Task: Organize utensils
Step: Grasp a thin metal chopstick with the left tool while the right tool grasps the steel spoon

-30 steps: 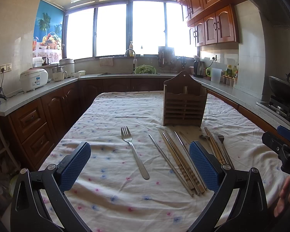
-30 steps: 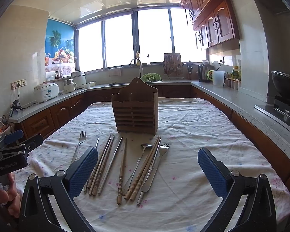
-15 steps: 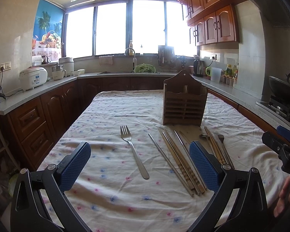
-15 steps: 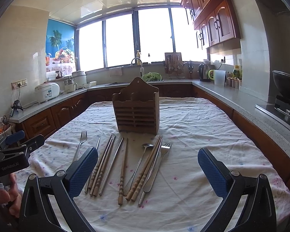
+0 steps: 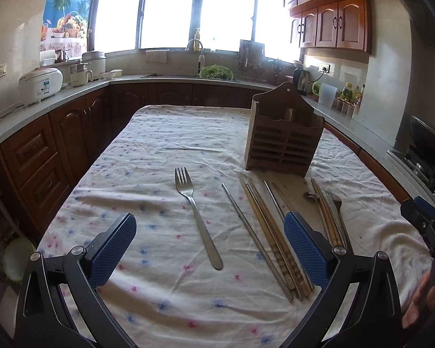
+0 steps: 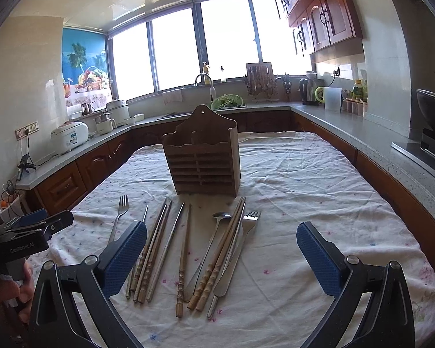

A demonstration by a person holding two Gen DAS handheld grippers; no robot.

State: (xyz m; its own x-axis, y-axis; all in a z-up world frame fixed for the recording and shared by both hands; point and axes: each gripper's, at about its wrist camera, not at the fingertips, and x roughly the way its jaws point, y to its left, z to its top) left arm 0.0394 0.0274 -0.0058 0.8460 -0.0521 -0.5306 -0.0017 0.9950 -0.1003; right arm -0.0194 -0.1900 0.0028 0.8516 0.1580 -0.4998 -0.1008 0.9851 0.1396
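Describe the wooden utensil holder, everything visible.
The wooden utensil holder is a brown box with an arched back panel that has a small hanging hole at its peak. Its front has horizontal slats in two columns and a scalloped top edge, with compartments behind; the left wrist view shows a pale rounded shape inside, unclear what. It stands upright on the floral tablecloth, beyond the row of chopsticks, forks and a spoon. Neither gripper touches it.

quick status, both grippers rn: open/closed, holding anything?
Left gripper: open, holding nothing, above the cloth near the lone fork.
Right gripper: open, holding nothing, above the laid-out utensils.
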